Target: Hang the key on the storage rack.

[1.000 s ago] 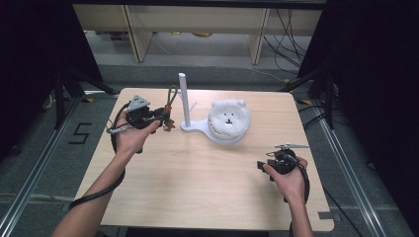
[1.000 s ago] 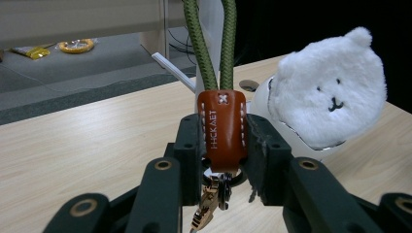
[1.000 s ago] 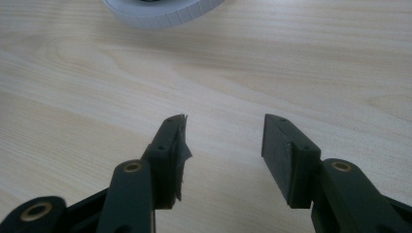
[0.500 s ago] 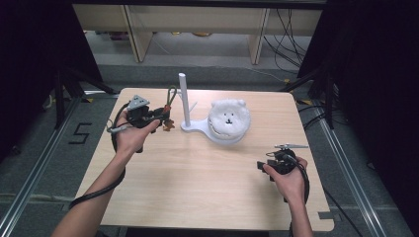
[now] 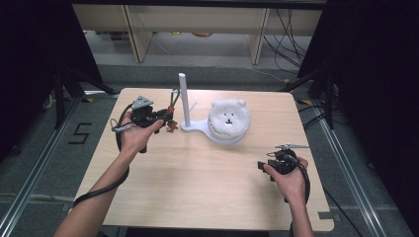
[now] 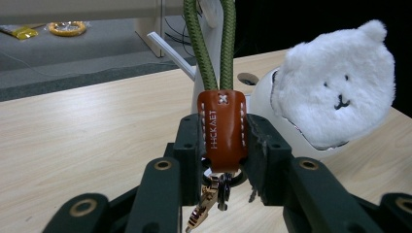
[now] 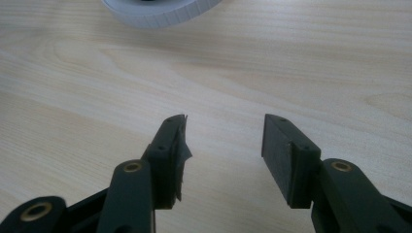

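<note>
While the left hand-held gripper (image 6: 221, 145) clamps an orange leather keychain tab (image 6: 222, 128), the right hand-held gripper (image 7: 223, 145) gapes empty.

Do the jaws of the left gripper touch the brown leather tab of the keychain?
Touching. In the left gripper view, the left gripper has both pads pressed against the sides of the brown leather tab.

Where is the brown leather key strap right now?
The brown leather key strap is clamped in the left gripper, at the table's left, beside the white stand's post.
</note>
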A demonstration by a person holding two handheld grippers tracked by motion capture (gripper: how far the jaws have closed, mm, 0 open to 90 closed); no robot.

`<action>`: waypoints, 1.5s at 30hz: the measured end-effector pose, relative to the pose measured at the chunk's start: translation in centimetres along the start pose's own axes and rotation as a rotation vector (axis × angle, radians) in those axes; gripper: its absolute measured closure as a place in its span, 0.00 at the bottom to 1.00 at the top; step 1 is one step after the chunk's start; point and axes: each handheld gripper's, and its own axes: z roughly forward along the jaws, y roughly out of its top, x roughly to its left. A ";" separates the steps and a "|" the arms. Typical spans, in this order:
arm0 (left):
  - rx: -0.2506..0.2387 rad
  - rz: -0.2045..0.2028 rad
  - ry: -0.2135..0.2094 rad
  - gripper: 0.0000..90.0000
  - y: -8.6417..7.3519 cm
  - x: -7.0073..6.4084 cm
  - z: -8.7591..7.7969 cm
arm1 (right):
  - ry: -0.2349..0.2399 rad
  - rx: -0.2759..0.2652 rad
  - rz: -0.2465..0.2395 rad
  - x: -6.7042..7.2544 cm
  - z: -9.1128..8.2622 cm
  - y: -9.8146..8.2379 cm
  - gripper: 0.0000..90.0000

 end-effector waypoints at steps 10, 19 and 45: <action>0.016 -0.011 -0.002 0.75 -0.3 0.0 1.0 | -0.005 -0.004 -0.021 -0.1 0.1 -0.1 0.58; 0.021 0.002 0.009 0.75 -0.5 -0.1 1.7 | -0.006 -0.002 -0.017 -0.1 0.0 -0.1 0.58; 0.066 0.057 0.034 0.70 -0.8 -0.1 3.4 | -0.001 0.006 -0.002 0.0 0.0 -0.1 0.58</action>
